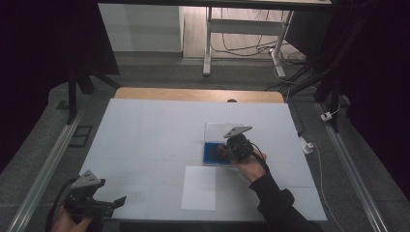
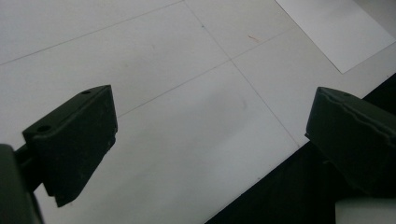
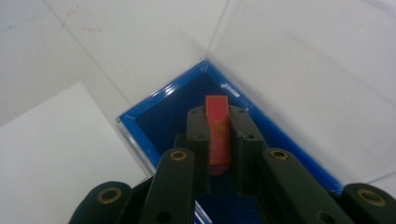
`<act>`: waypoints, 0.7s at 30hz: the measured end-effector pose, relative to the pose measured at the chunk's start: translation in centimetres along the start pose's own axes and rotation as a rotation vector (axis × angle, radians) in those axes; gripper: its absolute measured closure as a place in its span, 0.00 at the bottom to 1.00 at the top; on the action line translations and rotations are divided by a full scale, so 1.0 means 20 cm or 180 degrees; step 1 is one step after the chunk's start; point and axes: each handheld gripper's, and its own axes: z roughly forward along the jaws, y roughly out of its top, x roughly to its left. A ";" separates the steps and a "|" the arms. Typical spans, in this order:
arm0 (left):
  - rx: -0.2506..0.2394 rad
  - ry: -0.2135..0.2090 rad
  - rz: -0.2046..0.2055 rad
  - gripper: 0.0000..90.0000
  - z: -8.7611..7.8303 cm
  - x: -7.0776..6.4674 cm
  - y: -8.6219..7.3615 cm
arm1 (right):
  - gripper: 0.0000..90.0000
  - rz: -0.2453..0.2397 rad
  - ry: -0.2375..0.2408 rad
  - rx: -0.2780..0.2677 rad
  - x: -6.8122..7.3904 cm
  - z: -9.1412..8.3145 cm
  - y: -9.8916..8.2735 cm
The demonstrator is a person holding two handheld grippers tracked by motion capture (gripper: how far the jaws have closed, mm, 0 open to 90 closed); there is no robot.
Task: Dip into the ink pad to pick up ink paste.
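The right gripper (image 3: 218, 122) is held over the blue-lined tray (image 3: 140, 135), right of the table's (image 1: 145, 125) middle, and a small red block (image 3: 218, 135) is pinched between its two jaws, just above the blue floor (whether it touches that floor cannot be told). A clear lid (image 1: 217, 129) is seen standing up behind the tray. A white sheet (image 1: 199, 187) is laid just in front, toward the near edge. At the near left corner the left gripper (image 2: 210, 135) is held low, its jaws spread wide with nothing between them.
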 end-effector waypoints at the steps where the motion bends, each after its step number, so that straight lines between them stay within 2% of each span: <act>1: -0.0001 0.0000 0.0000 0.03 0.00 0.00 0.00 | 0.89 0.0017 -0.0017 -0.0023 0.00 -0.01 0.00; 5: -0.0006 -0.0006 0.0000 0.03 0.00 0.00 0.00 | 0.89 0.0063 -0.0091 -0.0081 -0.03 -0.05 0.01; 10: -0.0010 -0.0011 -0.0001 0.03 0.00 0.00 0.00 | 0.89 0.0123 -0.0135 -0.0009 -0.06 -0.04 -0.01; 21: -0.0014 -0.0016 0.0001 0.03 0.00 0.00 0.00 | 0.89 0.0196 -0.0089 0.0063 -0.08 0.00 -0.05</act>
